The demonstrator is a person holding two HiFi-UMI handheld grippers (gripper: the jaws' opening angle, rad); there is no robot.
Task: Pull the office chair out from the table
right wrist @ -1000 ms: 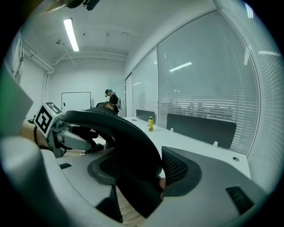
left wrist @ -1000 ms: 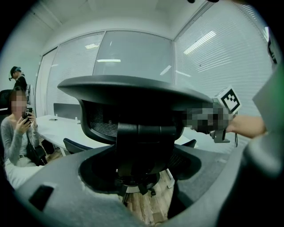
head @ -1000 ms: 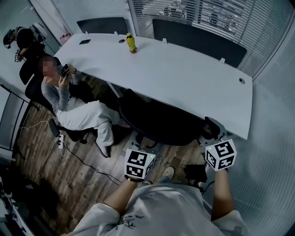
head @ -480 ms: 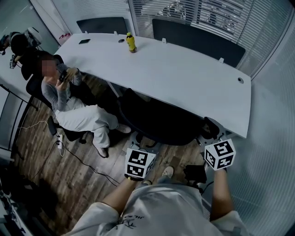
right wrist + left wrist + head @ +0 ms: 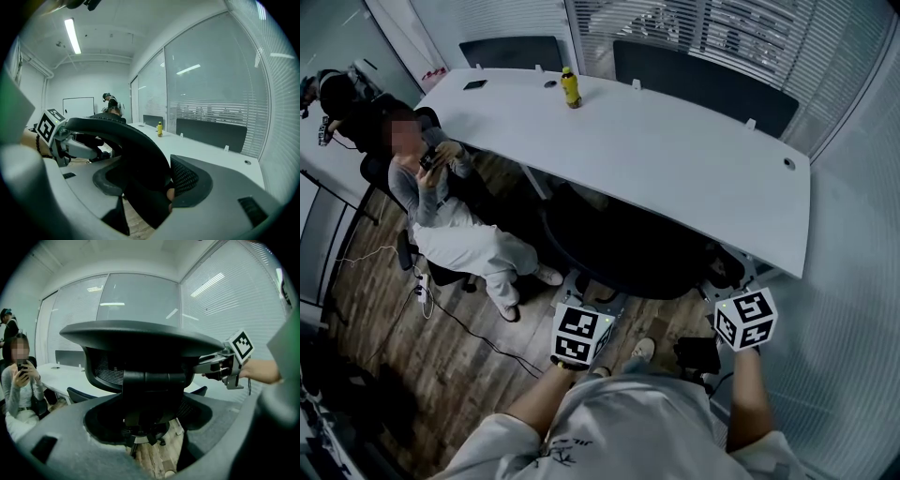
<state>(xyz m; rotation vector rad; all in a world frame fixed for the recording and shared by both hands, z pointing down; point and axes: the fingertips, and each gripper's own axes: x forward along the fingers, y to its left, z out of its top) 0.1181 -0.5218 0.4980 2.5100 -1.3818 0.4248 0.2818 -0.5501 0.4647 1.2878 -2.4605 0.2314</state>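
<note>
The black office chair (image 5: 619, 248) stands tucked under the near edge of the white table (image 5: 675, 159), its back toward me. My left gripper (image 5: 589, 298) is at the left side of the backrest. In the left gripper view the chair's back (image 5: 140, 341) and spine fill the space ahead, and my left gripper (image 5: 150, 437) stands open around the spine without touching it. My right gripper (image 5: 724, 279) is at the backrest's right side. The chair's rim (image 5: 126, 140) runs between the jaws of my right gripper (image 5: 154, 197), pressed against the pads.
A person (image 5: 450, 220) sits on another chair at the table's left end, holding a phone. A yellow bottle (image 5: 570, 88) stands on the far side of the table. Dark chairs (image 5: 703, 80) line the far edge. A blinds-covered glass wall (image 5: 853, 281) is close on the right.
Both grippers stay at the chair's back, almost unmoved. The seated person has drawn their legs in and shifted slightly right.
</note>
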